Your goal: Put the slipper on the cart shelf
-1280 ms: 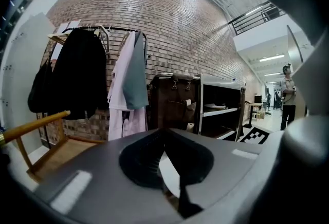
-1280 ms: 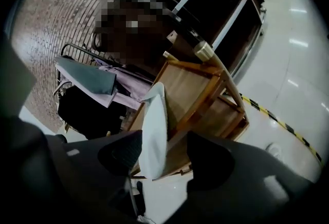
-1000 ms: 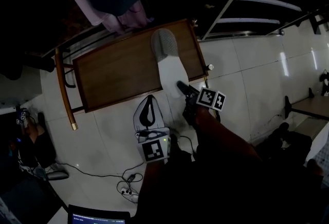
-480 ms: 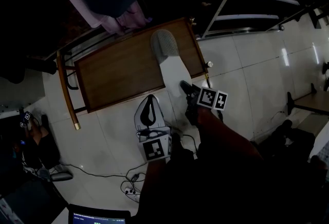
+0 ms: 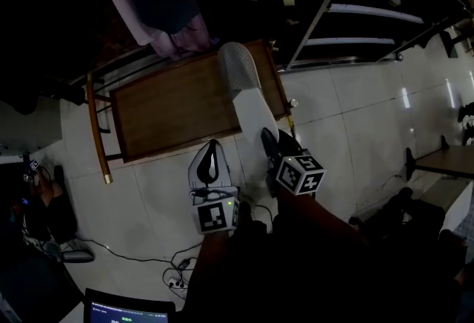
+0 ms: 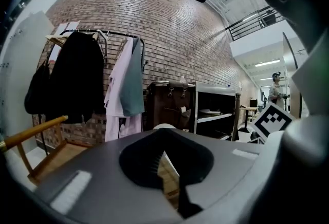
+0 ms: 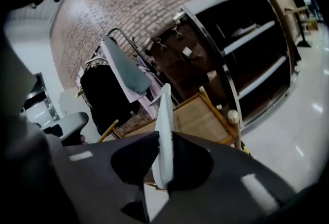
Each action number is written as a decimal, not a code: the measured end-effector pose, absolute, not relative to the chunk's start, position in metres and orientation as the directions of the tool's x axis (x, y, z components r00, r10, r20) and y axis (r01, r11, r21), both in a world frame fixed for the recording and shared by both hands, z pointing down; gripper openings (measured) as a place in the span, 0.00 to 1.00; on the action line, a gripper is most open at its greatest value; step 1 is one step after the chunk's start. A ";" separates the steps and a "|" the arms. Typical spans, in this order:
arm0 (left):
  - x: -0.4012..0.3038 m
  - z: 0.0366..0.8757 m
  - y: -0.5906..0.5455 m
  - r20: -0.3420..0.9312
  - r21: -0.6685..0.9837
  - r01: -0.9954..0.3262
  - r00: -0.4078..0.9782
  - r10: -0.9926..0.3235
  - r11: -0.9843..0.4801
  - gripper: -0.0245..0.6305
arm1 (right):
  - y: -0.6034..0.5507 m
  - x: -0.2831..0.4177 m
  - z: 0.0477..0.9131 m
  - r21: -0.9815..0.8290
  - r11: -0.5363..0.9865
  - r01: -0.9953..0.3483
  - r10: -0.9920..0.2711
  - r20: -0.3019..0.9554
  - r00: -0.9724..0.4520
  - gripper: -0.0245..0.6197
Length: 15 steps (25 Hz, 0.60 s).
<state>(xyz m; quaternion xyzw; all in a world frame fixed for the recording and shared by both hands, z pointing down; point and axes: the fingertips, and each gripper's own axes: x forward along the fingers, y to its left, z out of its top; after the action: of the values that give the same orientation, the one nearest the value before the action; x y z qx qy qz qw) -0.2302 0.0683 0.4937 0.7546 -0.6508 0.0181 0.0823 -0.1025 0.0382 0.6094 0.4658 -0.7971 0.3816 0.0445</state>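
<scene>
Clamping slipper (image 5: 250, 110), right gripper (image 5: 265, 135) fingers just closing; left gripper (image 5: 212, 144) fingers together, empty.

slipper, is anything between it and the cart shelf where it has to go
Nothing visible stands in the way. The right gripper holds the slipper by its heel end, and its jaws have just been closing on it. The toe end reaches over the wooden cart shelf, and nothing else shows on that shelf.
</scene>
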 end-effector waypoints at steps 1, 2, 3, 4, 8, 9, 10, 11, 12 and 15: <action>-0.230 0.490 0.069 0.129 0.114 -0.984 0.153 -0.980 -0.139 0.06 | 0.038 -0.102 0.598 -0.539 0.299 -0.788 -0.726 0.408 -0.554 0.13; -0.231 0.487 0.069 0.124 0.130 -0.982 0.152 -0.981 -0.136 0.06 | 0.037 -0.101 0.586 -0.509 0.322 -0.798 -0.744 0.386 -0.546 0.13; -0.232 0.483 0.070 0.118 0.143 -0.981 0.149 -0.982 -0.131 0.06 | 0.037 -0.100 0.574 -0.477 0.342 -0.810 -0.763 0.362 -0.535 0.13; -0.232 0.479 0.071 0.110 0.152 -0.980 0.145 -0.983 -0.128 0.06 | 0.035 -0.099 0.560 -0.442 0.359 -0.822 -0.784 0.336 -0.523 0.13; -0.231 0.457 0.069 0.071 0.152 -0.977 0.159 -0.985 -0.147 0.06 | 0.027 -0.093 0.502 -0.285 0.400 -0.871 -0.861 0.210 -0.464 0.13; -0.231 0.450 0.069 0.060 0.148 -0.977 0.165 -0.985 -0.155 0.06 | 0.026 -0.093 0.488 -0.244 0.405 -0.881 -0.876 0.173 -0.450 0.13; -0.233 0.442 0.069 0.049 0.141 -0.977 0.168 -0.985 -0.159 0.06 | 0.026 -0.093 0.472 -0.205 0.408 -0.890 -0.889 0.132 -0.438 0.13; -0.236 0.434 0.069 0.040 0.132 -0.978 0.168 -0.985 -0.162 0.06 | 0.026 -0.094 0.454 -0.170 0.410 -0.896 -0.900 0.086 -0.428 0.13; -0.238 0.425 0.069 0.031 0.122 -0.979 0.168 -0.985 -0.164 0.06 | 0.025 -0.095 0.436 -0.139 0.411 -0.901 -0.907 0.042 -0.420 0.13; -0.240 0.405 0.066 -0.002 0.098 -0.980 0.173 -0.985 -0.172 0.06 | 0.023 -0.094 0.397 -0.074 0.402 -0.912 -0.915 -0.042 -0.400 0.13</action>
<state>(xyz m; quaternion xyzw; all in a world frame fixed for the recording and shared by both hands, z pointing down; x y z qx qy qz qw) -0.2402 0.0664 0.4050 0.7648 -0.6424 -0.0324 0.0369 -0.0939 0.0230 0.3965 0.5462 -0.8365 0.0196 -0.0377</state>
